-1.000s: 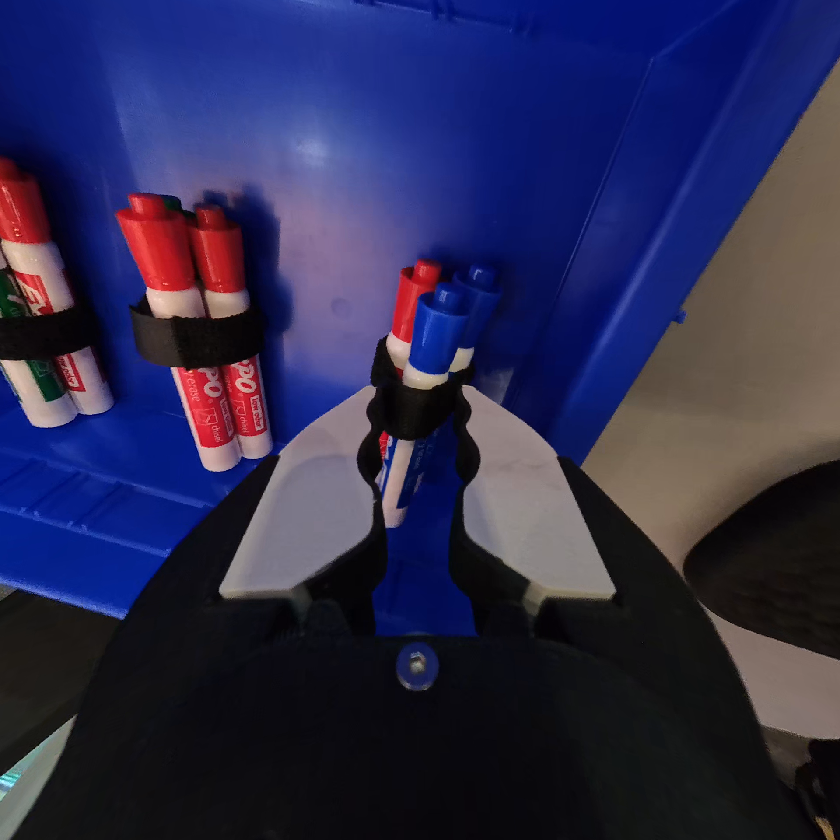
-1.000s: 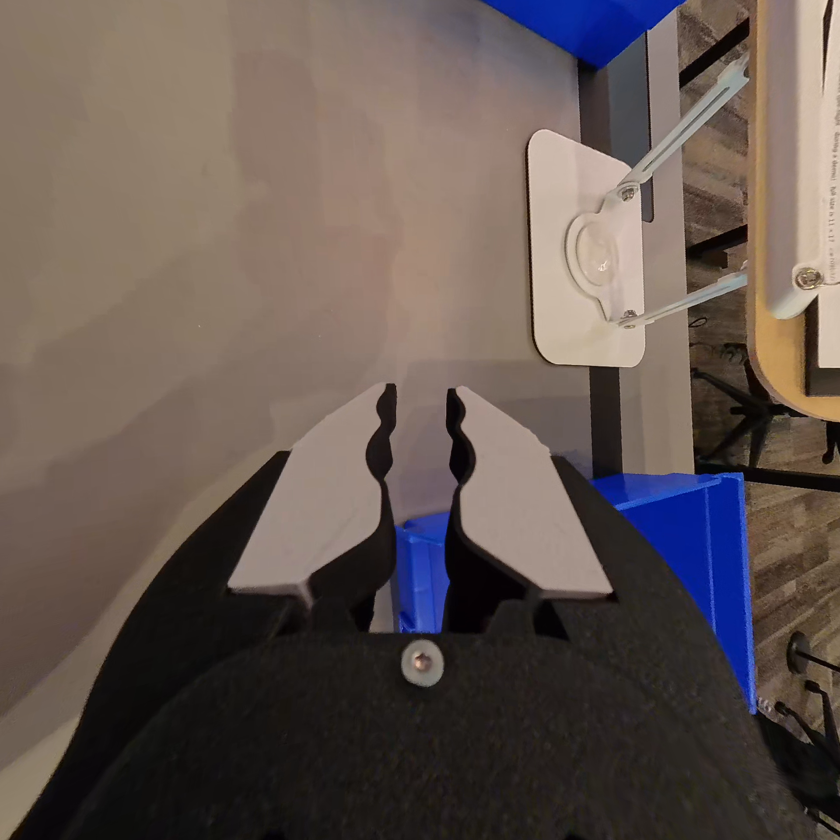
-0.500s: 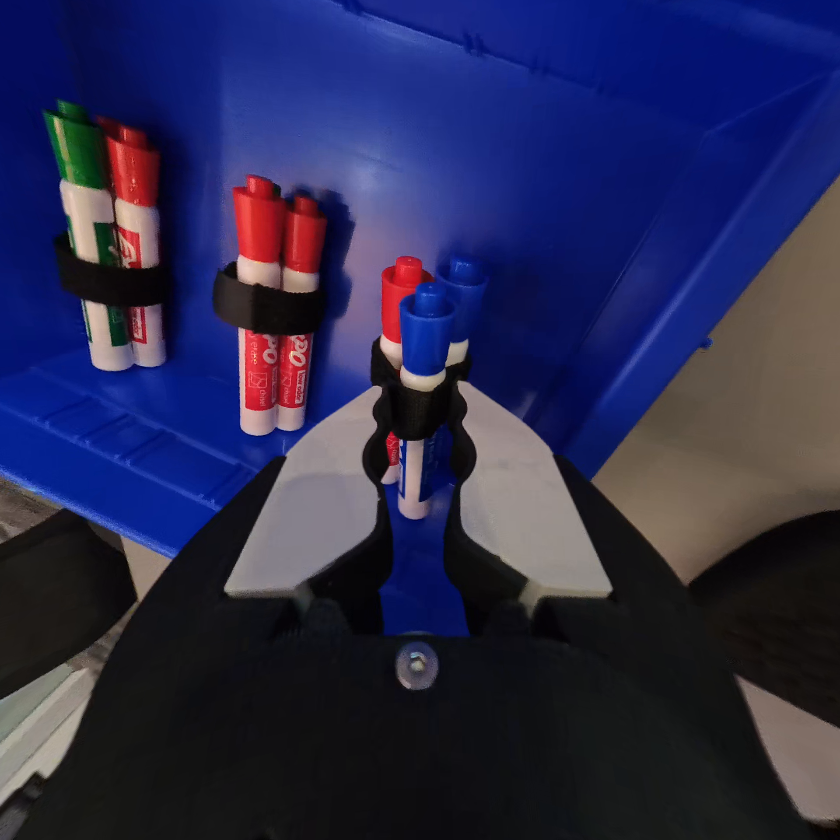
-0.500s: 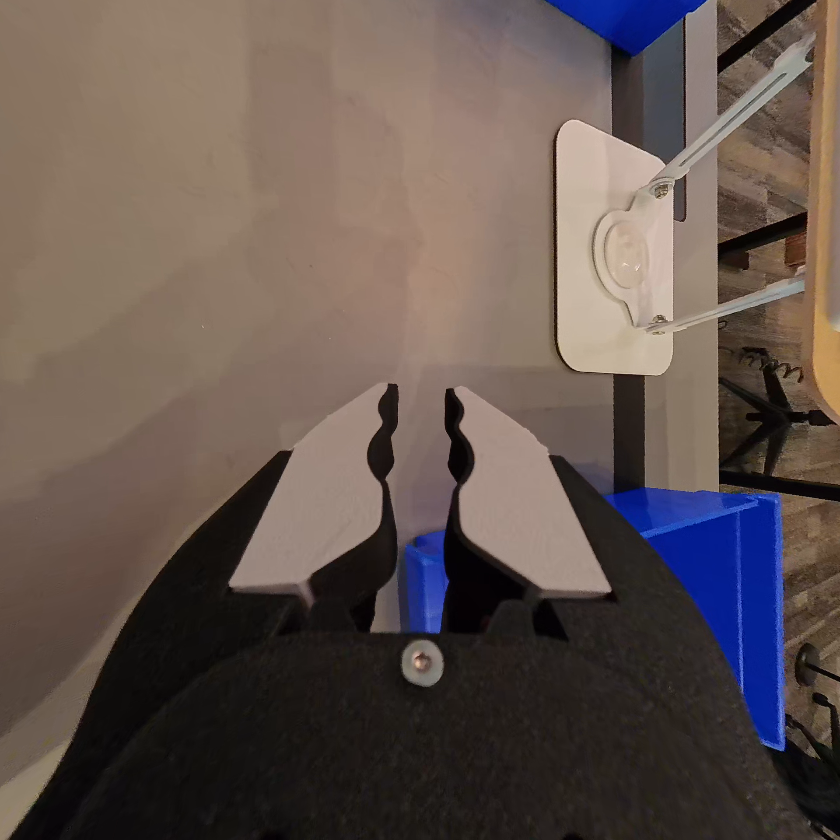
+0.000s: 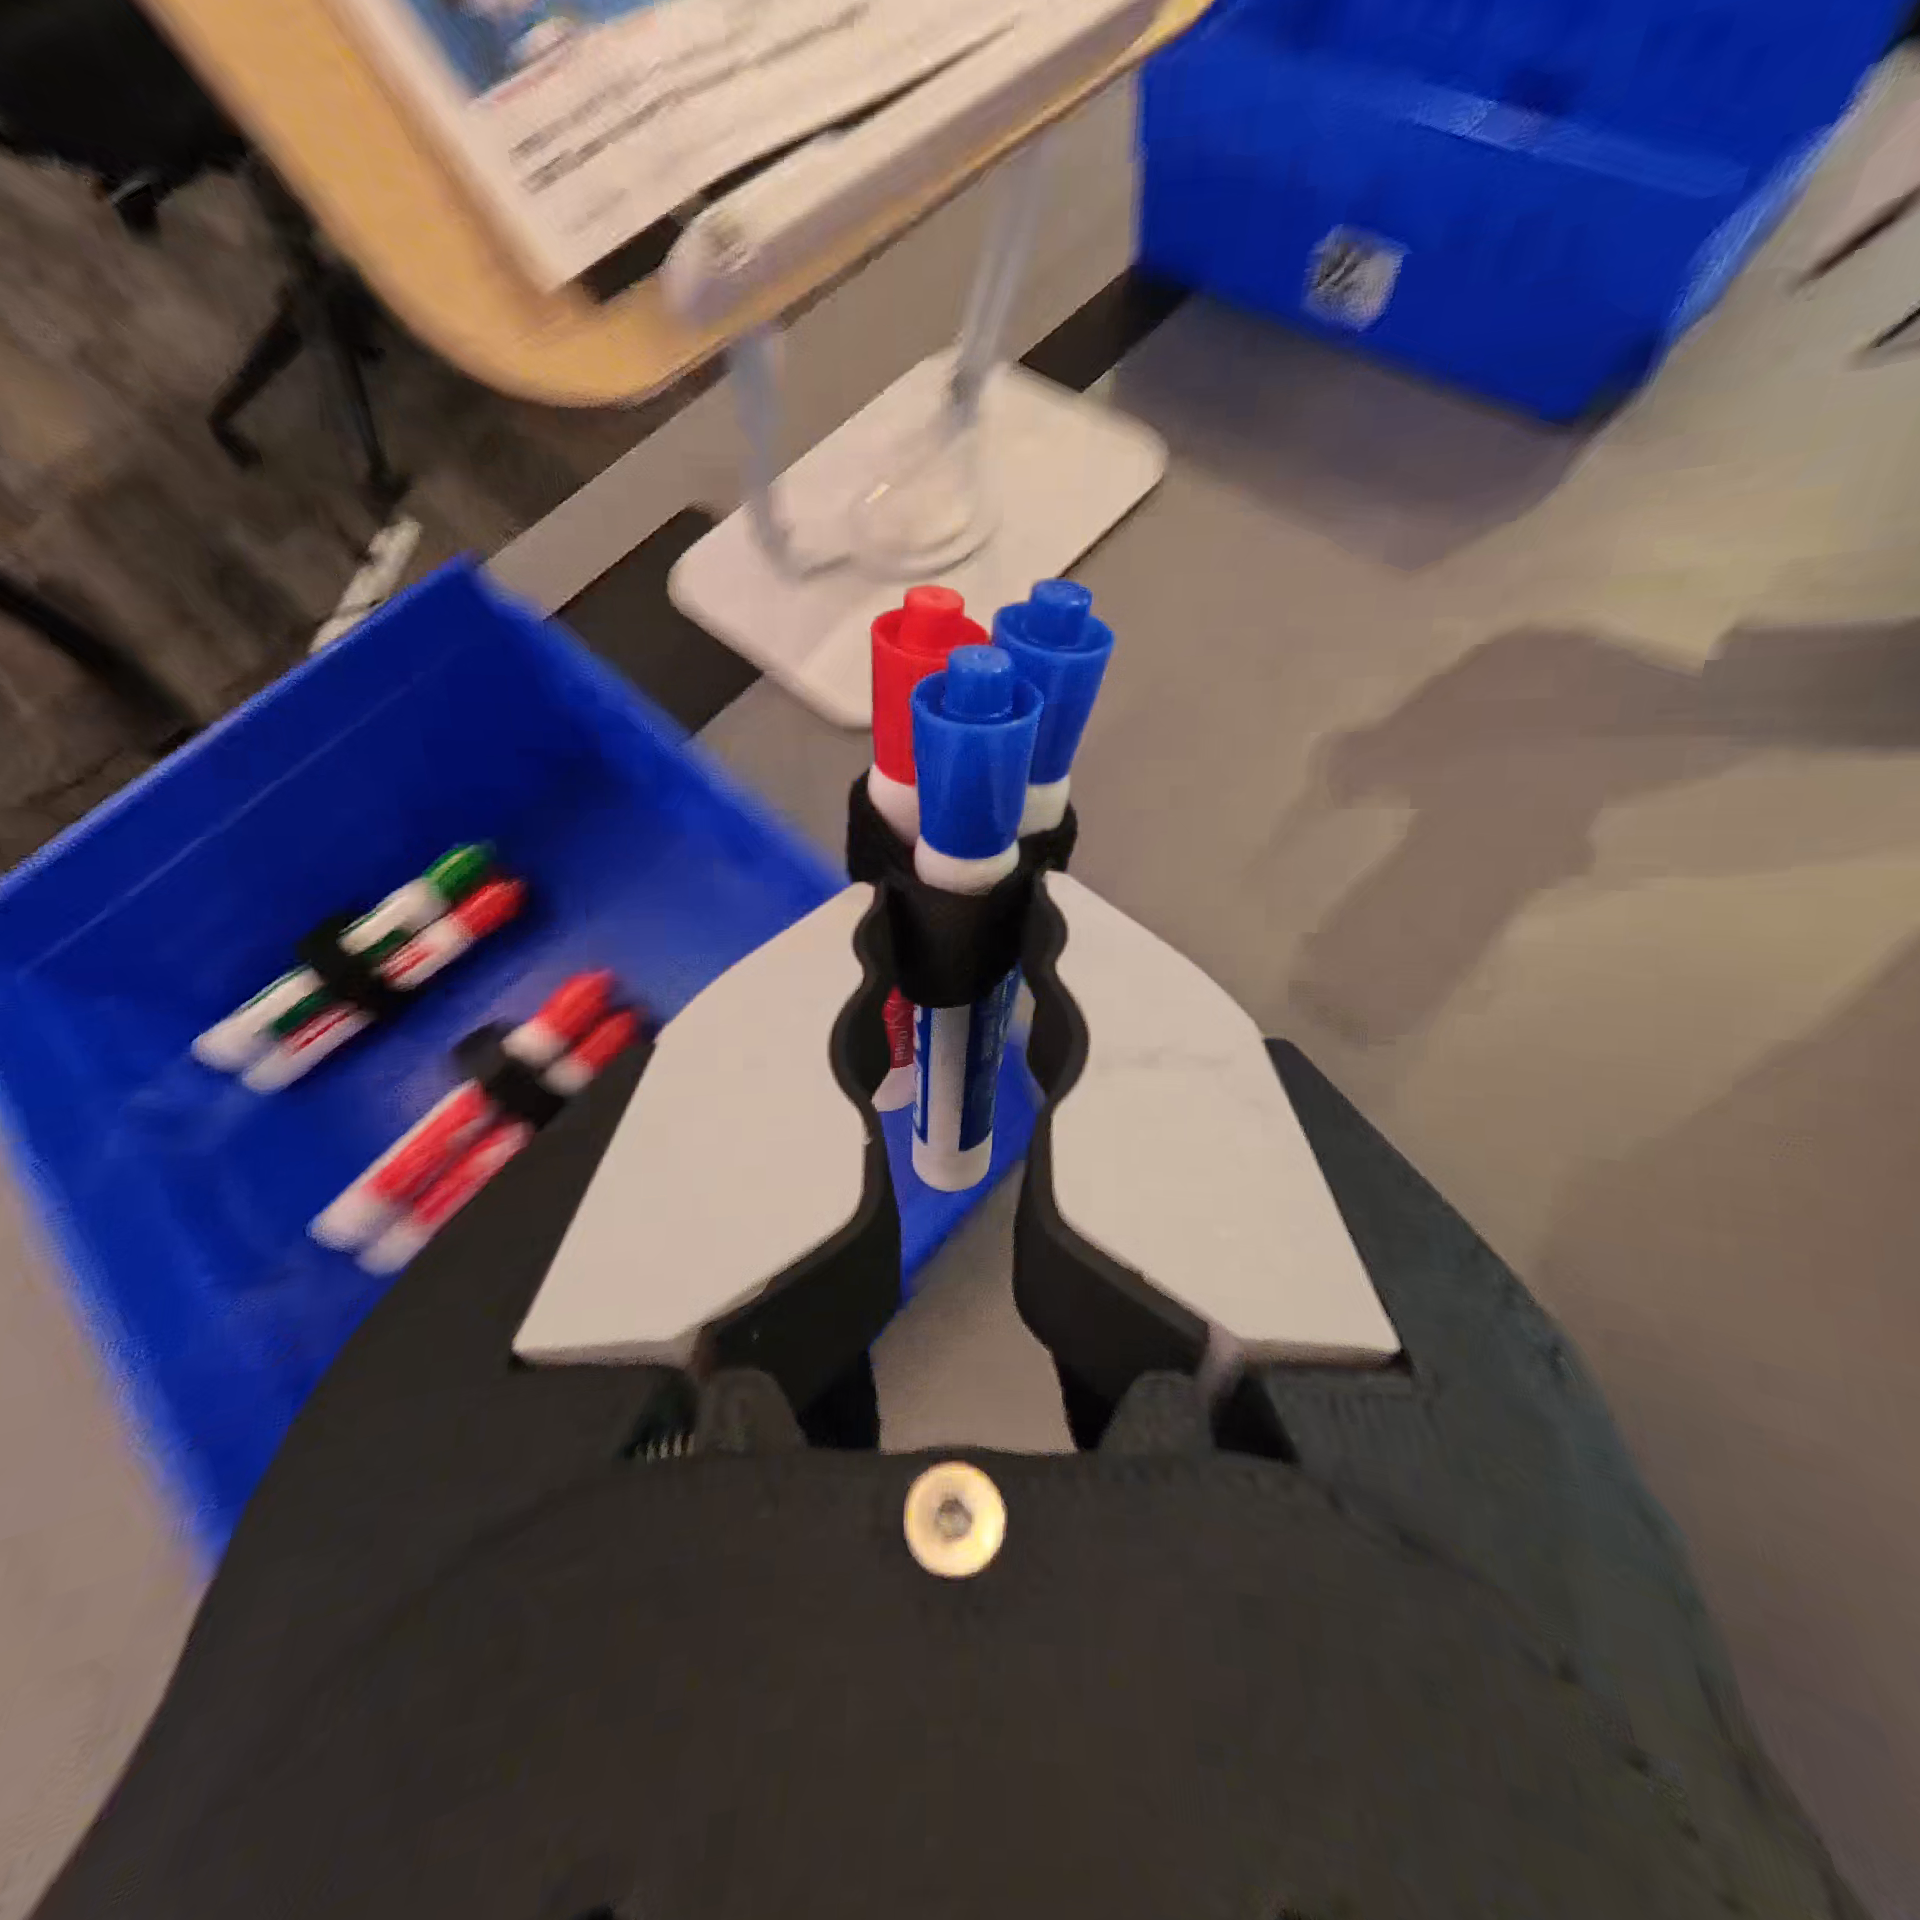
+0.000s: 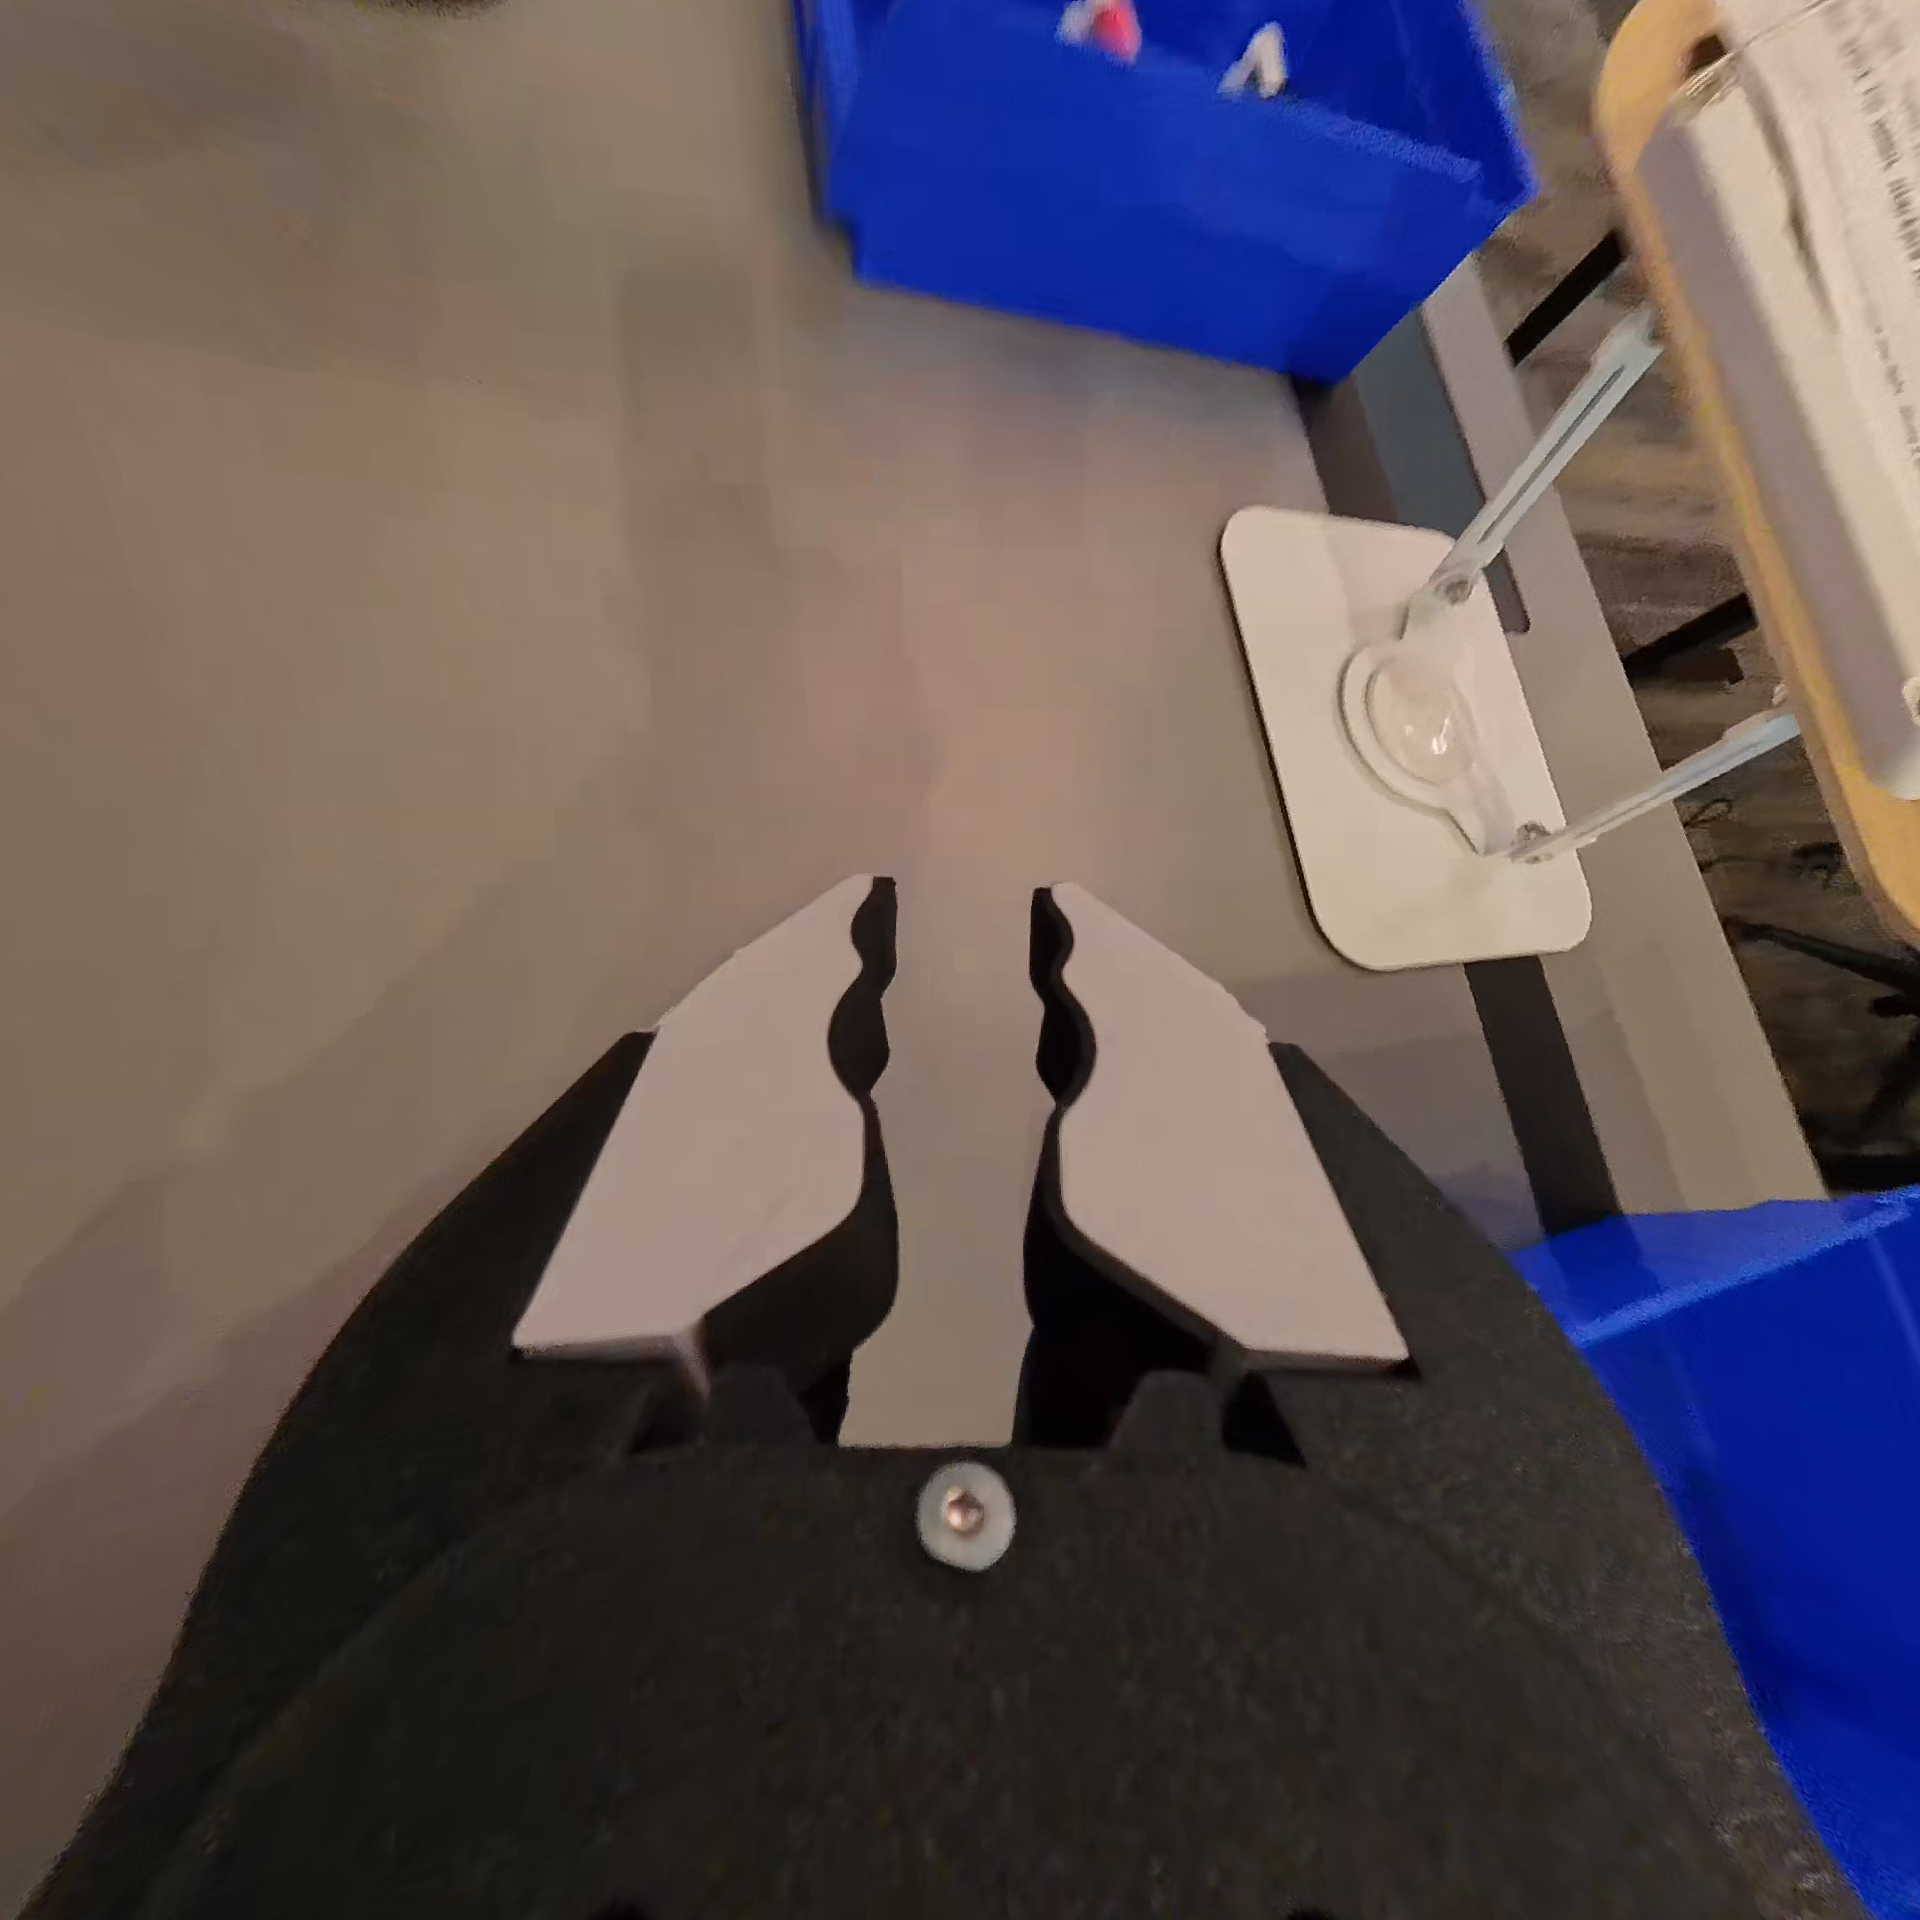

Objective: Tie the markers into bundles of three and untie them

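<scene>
My left gripper (image 5: 956, 914) is shut on a bundle of three markers (image 5: 971, 790), two blue-capped and one red-capped, bound by a black strap (image 5: 951, 930). It holds the bundle in the air, caps pointing away, over the near corner of a blue bin (image 5: 135, 1143). In that bin lie a green and red bundle (image 5: 358, 961) and a red bundle (image 5: 488, 1112), each with a black strap. My right gripper (image 6: 961, 899) is open and empty above the bare grey table (image 6: 468, 675).
A white stand base (image 5: 935, 520) with clear legs holds a wooden board with papers (image 5: 582, 156) at the table's edge; it also shows in the right wrist view (image 6: 1403, 748). A second blue bin (image 6: 1143, 177) stands farther off. Another blue bin (image 6: 1766, 1455) is at the right. The left gripper's tips are roughly 35 centimetres from the right gripper's.
My left gripper has lifted the blue and red bundle out of the bin and swung back over the table. My right gripper has tilted and moved; its jaws stay open.
</scene>
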A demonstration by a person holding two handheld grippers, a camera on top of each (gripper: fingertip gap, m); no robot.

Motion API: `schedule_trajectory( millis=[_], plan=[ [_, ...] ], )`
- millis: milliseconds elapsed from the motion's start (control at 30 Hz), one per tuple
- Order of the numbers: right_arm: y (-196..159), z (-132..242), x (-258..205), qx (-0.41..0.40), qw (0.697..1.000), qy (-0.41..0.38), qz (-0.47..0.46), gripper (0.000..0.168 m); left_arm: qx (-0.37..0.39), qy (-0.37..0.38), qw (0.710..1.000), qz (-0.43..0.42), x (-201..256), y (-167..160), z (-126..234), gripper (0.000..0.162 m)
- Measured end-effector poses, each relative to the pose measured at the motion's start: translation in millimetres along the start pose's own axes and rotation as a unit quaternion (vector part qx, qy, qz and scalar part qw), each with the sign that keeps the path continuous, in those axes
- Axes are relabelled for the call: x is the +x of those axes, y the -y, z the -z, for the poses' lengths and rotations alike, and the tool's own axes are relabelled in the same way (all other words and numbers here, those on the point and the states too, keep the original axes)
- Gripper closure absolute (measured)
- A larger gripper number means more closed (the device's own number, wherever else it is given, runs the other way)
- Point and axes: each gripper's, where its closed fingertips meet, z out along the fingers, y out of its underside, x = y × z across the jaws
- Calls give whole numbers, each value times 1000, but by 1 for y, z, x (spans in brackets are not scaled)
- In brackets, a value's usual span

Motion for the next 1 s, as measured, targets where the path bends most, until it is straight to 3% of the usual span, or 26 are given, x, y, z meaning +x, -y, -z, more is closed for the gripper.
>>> schedule_trajectory(
  millis=[133,233,300,400,700,1000],
  plan=[
    [27,-7,-13,78,995,20,-51,137,97,-80,992,9,97,30,-32,139],
    [36,-14,-24,125,986,53,-97,134,126,-147,981,-30,169,35,-71,139],
    [35,-17,-32,154,977,88,-118,136,149,-233,960,-43,216,37,-88,139],
    [21,-20,-48,163,970,136,-121,137,149,-289,943,-67,251,30,-110,139],
    [-7,-28,-70,168,959,189,-130,146,153,-368,916,-46,269,10,-132,138],
    [-13,-36,-79,165,959,159,-166,148,131,-376,916,-36,268,1,-136,124]
  ],
)
